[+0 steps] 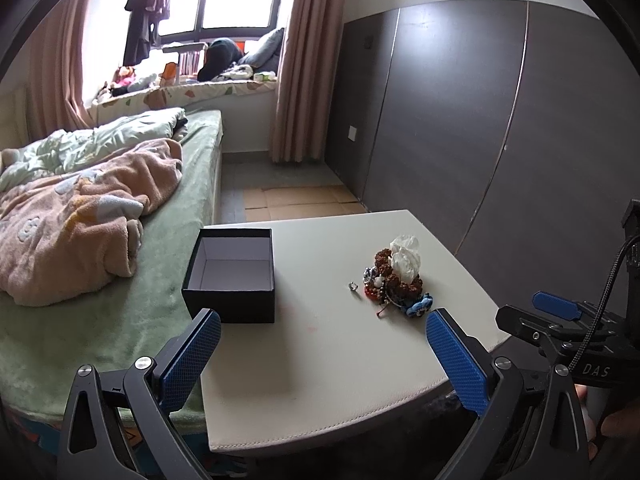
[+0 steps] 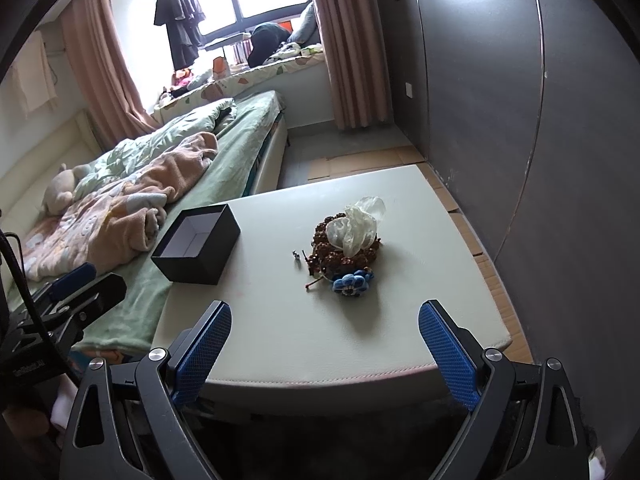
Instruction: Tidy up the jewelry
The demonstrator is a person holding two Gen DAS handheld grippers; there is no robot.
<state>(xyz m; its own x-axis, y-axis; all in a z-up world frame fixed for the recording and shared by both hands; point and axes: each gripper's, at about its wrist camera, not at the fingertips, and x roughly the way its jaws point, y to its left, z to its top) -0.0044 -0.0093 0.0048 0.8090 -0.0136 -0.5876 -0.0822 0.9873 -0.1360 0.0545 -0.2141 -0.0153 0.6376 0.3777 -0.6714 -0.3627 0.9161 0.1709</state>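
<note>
Green sheet covers the bed (image 1: 120, 320), left of the black box (image 1: 230, 276). That box stands open on the white bench (image 1: 340, 360). Right of the box lies the jewelry pile (image 1: 396, 278), with a small ring (image 1: 353, 286) beside it. Left gripper (image 1: 324, 356) and right gripper (image 2: 325, 350) hold their fingers wide, empty.

We see the bench (image 2: 360, 344) covered in smooth, matt, leather-like material with a stitched edge. The black box (image 2: 198, 240) looks like matt cardboard, white inside. The brown beads (image 2: 340, 250) look rough, the blue flower (image 2: 352, 282) crocheted. Each claw has textured blue pads (image 2: 448, 354) on black plastic.
</note>
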